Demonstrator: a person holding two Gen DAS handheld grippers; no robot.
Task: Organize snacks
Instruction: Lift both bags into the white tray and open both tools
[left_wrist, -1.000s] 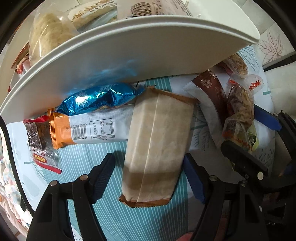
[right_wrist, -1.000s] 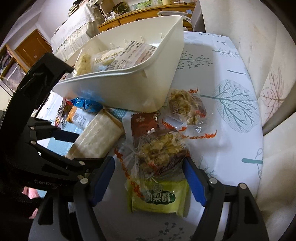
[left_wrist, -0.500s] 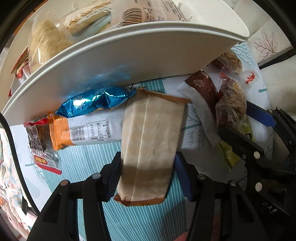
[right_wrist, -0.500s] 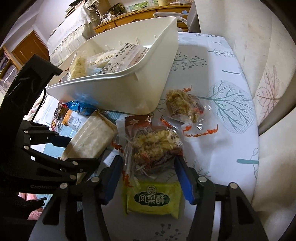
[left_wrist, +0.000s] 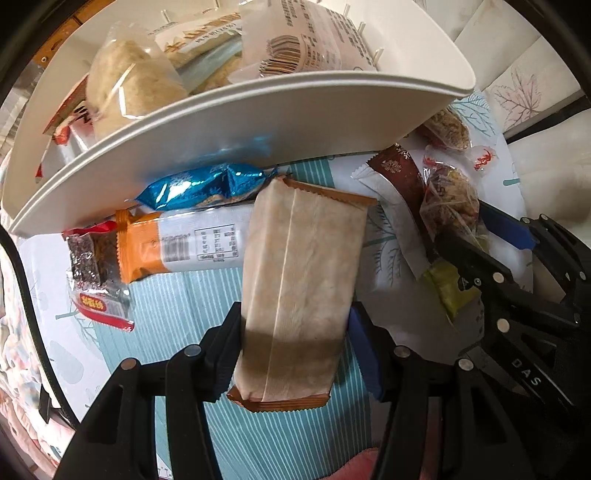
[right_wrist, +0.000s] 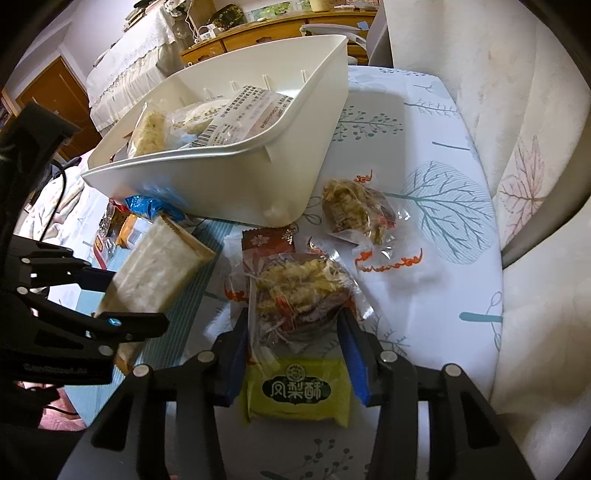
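Left gripper (left_wrist: 293, 343): pads pressed on both long edges of the tan pack (left_wrist: 299, 280), holding it at its lower third. The pack's near end is off the cloth (left_wrist: 192, 306), with its far end pointing to 12 o'clock at the bin (left_wrist: 229, 125).

Right gripper (right_wrist: 293, 343): jaws have just been closing. They are now narrow, with both pads against the clear bag (right_wrist: 299, 291) of shredded snack. The bag lies over a green pack (right_wrist: 299, 391) at 6 o'clock and a brown pack (right_wrist: 267, 240) at 12 o'clock.

In the left view, an orange-white pack (left_wrist: 177, 247) lies on the cloth at 9 o'clock of the tan pack. A blue foil pack (left_wrist: 203, 184) lies beyond it against the bin wall. A red-edged clear pack (left_wrist: 94, 273) lies further toward 9 o'clock.

In the right view, a 2nd clear bag (right_wrist: 354, 214) lies at 1 o'clock of the held bag, just beside the bin's corner.

Farthest is the white bin, which holds several packs already, including 1 with a barcode label (right_wrist: 240, 118).
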